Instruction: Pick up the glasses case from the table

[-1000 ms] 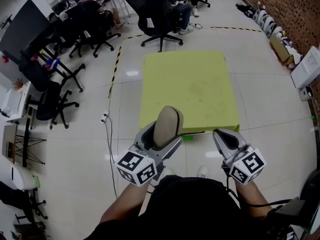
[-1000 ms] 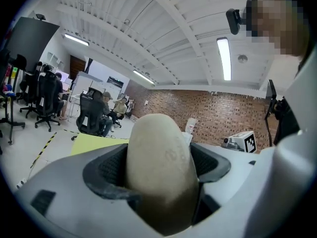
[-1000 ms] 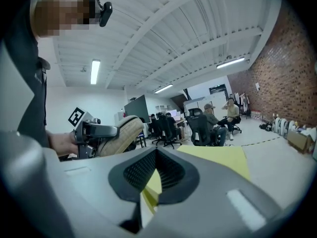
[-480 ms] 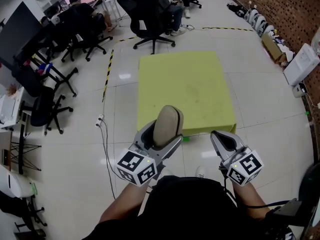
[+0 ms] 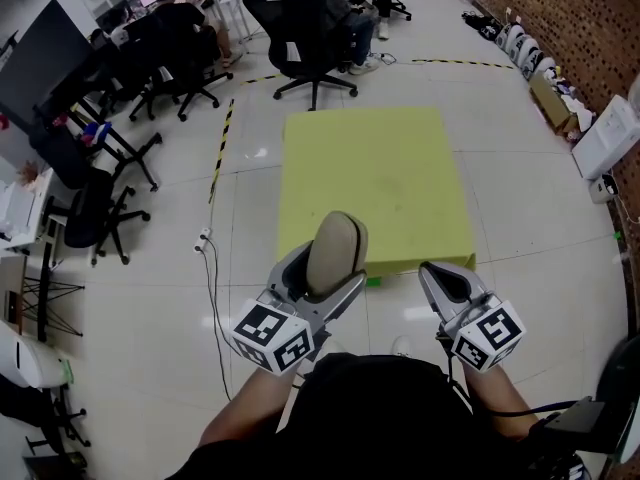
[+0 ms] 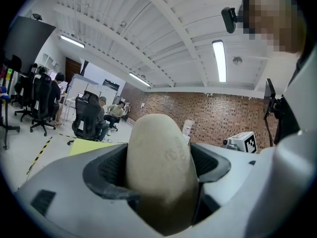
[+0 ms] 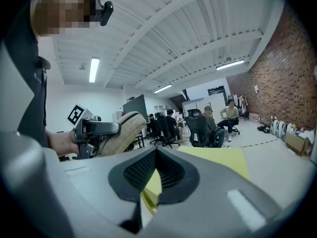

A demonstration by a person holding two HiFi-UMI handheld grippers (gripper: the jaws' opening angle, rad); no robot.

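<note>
Showing the pick-up judged complete: the yellow table (image 5: 375, 183) lies ahead of and below both grippers. The left gripper (image 5: 322, 271) pinches the glasses case (image 5: 336, 246) upright between its jaws; next, only a steady hold. The right gripper (image 5: 446, 274) is pressed together, empty. Case: beige, oval, finely textured.

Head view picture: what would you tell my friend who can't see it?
The left gripper holds a beige glasses case, lifted clear of the yellow-green table ahead. The right gripper beside it is shut and empty. Office chairs stand on the white floor beyond.
</note>
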